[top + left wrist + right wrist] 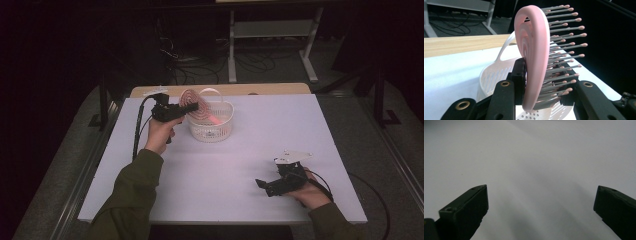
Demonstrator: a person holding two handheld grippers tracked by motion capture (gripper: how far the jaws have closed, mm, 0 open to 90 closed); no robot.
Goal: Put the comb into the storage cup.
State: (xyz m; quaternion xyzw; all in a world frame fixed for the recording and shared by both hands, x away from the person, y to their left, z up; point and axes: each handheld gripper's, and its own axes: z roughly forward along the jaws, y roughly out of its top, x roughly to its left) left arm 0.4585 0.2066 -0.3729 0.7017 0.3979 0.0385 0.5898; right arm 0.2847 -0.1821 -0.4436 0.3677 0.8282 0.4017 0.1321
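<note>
White tabletop [210, 175] carried white slotted basket [212, 127] near far edge; pink hairbrush [534, 50] pinched in left gripper [192, 107] fingers, held above basket rim, seemingly about to go in, release left; right gripper [265, 185] fingers wide, empty, low over tabletop; no readable writing.

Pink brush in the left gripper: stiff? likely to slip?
The pink brush probably stays stiff: its curved body keeps shape between the left gripper jaws. Its bristles look thin, so likely flex under pressure. The smooth plastic back may slip if held loosely above the white basket.
</note>
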